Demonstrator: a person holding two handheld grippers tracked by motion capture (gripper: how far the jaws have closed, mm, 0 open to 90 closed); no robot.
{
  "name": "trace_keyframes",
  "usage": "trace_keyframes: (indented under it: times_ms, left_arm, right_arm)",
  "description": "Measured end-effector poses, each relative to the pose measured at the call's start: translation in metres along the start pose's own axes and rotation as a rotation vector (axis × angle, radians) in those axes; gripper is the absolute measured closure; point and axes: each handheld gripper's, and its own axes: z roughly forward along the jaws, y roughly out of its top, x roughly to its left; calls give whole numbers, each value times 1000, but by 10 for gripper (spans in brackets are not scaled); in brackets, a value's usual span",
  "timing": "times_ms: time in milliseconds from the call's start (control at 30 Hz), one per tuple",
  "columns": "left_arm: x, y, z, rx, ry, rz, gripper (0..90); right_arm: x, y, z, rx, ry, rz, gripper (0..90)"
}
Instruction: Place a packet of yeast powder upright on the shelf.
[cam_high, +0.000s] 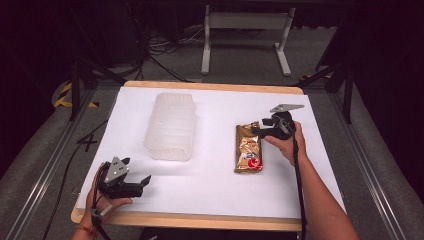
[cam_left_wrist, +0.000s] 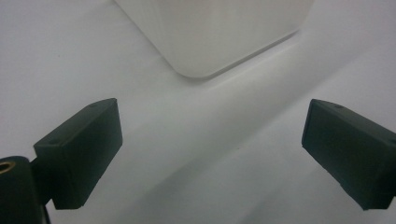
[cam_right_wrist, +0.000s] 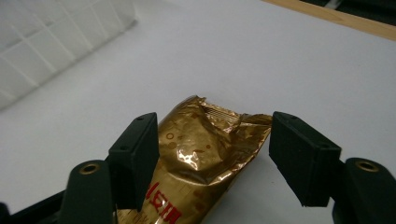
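Observation:
A gold foil snack packet (cam_high: 248, 148) with a red mark lies flat on the white table top (cam_high: 215, 185), right of the middle. My right gripper (cam_high: 258, 131) is at the packet's far end, held by a hand from the right. In the right gripper view its jaws (cam_right_wrist: 215, 128) stand open on either side of the crinkled packet end (cam_right_wrist: 205, 149). The left jaw overlaps the foil's edge and the right jaw sits just beside its corner. My left gripper (cam_high: 137, 171) rests low at the front left, open (cam_left_wrist: 212, 135), with bare table between its jaws.
A translucent ribbed plastic container (cam_high: 170, 125) stands upside down left of the middle. Its rounded corner (cam_left_wrist: 215, 32) lies just ahead of the left gripper, and its side (cam_right_wrist: 56, 46) shows beyond the packet. A wooden rim (cam_high: 200, 221) borders the table.

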Motion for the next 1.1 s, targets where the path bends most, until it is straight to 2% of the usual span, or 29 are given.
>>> trace_keyframes:
  times_ms: [33,100,233,300,367,433,500,567,633,667,700,733,767,800,833,933,967,1000,1100]
  left_arm:
    - [0,0,0,-1,-2,-1,58]
    - [0,-1,-1,0,-1,-2,58]
    - [-1,-1,-1,0,-6,2,58]
    - [-1,-1,-2,-1,-7,2,59]
    - [-1,-1,-1,0,-9,6,58]
    - [-1,-2,-1,5,-9,5,59]
    - [-1,-2,-1,2,-10,2,59]
    - [-1,-2,-2,-2,-10,2,58]
    - [-1,-1,-1,0,-10,6,59]
    - [-2,-2,-1,3,-11,4,58]
    - [-2,-2,-1,4,-12,4,59]
    - [-2,-2,0,5,-13,5,59]
    - [-2,-2,0,5,-14,5,59]
    - [-2,-2,0,5,-14,5,59]
    - [-2,-1,0,7,-13,5,59]
    - [-2,-2,-1,7,-12,5,59]
    - [-2,-2,-1,7,-12,5,59]
    - [-2,-2,-1,9,-11,7,59]
    - [-2,-2,-1,10,-11,9,59]
  right_arm:
    - [-1,1,4,6,16,18,324]
    - [-2,3,12,26,-9,17,321]
    - [-7,3,25,57,-19,47,295]
    - [-9,1,31,67,-1,67,282]
    - [-9,0,35,83,-22,69,276]
    - [-11,-2,40,98,-6,87,269]
    - [-13,-3,44,113,-11,97,263]
    - [-15,-5,47,114,18,124,256]
    - [-15,-6,48,123,20,136,260]
    - [-16,-6,49,123,35,145,267]
    - [-17,-6,50,124,47,153,283]
    - [-17,-6,49,127,59,154,355]
    - [-16,-5,48,125,80,146,380]
    - [-15,-5,48,129,77,143,413]
    - [-14,-4,48,131,88,140,484]
    - [-12,-2,44,127,67,110,672]
    - [-12,-2,44,127,67,110,672]
    - [-11,-1,42,127,50,94,768]
    - [-11,0,40,125,45,80,809]
